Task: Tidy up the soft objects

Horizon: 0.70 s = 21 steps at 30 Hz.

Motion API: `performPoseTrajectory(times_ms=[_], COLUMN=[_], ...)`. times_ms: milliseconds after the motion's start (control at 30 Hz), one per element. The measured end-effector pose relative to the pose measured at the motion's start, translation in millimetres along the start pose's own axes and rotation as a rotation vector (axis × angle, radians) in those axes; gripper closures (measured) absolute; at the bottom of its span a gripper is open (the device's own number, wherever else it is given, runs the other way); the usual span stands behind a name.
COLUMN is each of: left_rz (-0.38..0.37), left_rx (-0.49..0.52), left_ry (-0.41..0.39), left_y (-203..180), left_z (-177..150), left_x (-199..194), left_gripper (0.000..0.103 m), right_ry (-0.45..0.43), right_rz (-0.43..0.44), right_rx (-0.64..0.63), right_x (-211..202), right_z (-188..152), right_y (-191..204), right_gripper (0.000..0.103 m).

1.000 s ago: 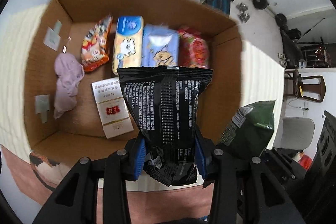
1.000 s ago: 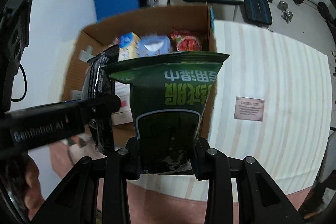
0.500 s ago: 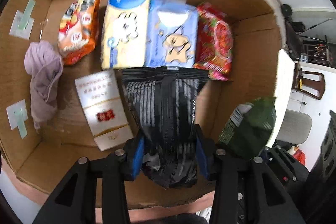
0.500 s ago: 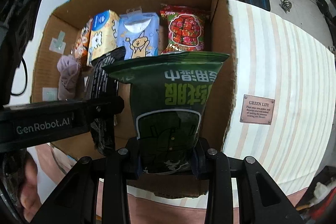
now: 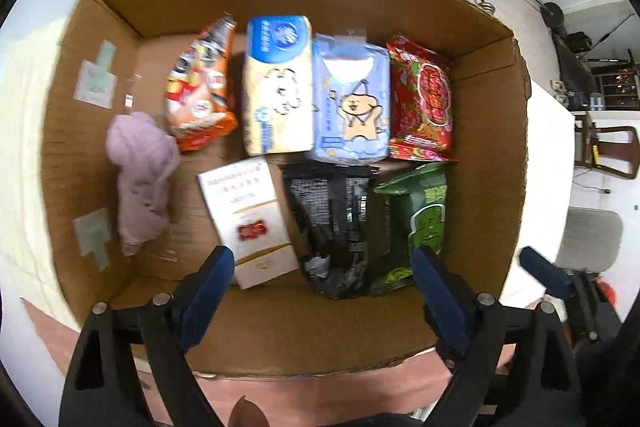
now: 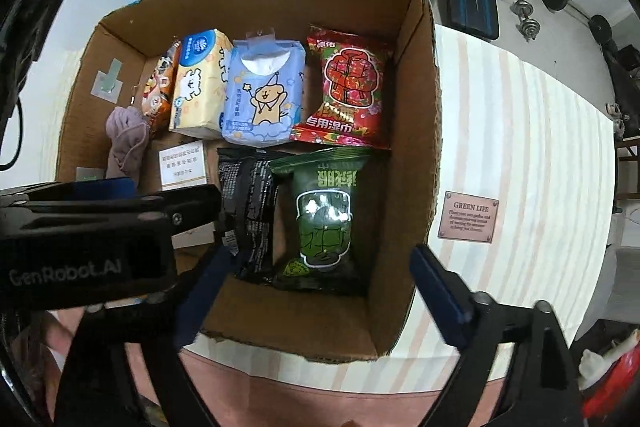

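Cardboard box (image 5: 492, 187) sits on a striped tablecloth (image 6: 520, 147). Both grippers hover over the box's near edge, empty. Left gripper (image 5: 320, 291): jaws spread wide, holding nothing. Right gripper (image 6: 316, 291): jaws likewise parted, nothing between them.

Near row in the box: black packet (image 5: 332, 227) and green packet (image 5: 416, 223) lying side by side, edges touching, with a white carton (image 5: 250, 219) just left of the black one. Far row, left to right: orange snack bag (image 5: 200, 87), yellow tissue pack (image 5: 278, 87), blue wipes pack (image 5: 352, 103), red wipes pack (image 5: 422, 99). Lilac cloth (image 5: 140, 171) bunched against the left wall.
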<state>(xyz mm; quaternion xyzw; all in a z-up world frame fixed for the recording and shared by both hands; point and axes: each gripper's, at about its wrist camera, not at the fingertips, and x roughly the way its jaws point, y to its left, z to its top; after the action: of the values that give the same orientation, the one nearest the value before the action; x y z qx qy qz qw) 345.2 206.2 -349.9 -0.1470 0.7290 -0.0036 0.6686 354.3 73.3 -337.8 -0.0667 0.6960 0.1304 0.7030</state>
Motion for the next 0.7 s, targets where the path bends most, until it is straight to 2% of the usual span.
performPoseTrajectory(times_ms=[33,67,367,700], left_rz=[0.023,0.040,0.133,0.157], left_rx=[0.002,0.007,0.007,0.001], left_ry=[-0.016,-0.037,-0.186,-0.239], left_y=[0.9,1.8,9.0,10.7], left_z=[-3.7,-7.2,-33.5,-54.0], left_x=[-4.6,-9.6,-48.5,-59.6], left_gripper=[0.005,0.004,0.003,0.003], right_ry=[-0.006,-0.011,-0.081,-0.110], right_rz=[0.000,0.001,-0.021,-0.040], right_rx=[0.005,0.009,0.035,0.077], right_x=[-0.6,-2.9,-39.4,-53.1], right_z=[-1.1,-2.5,-23.2,-34.7], right_y=[0.3,0.4,-8.0,-22.5], right_gripper=[0.000,0.000,0.000,0.000])
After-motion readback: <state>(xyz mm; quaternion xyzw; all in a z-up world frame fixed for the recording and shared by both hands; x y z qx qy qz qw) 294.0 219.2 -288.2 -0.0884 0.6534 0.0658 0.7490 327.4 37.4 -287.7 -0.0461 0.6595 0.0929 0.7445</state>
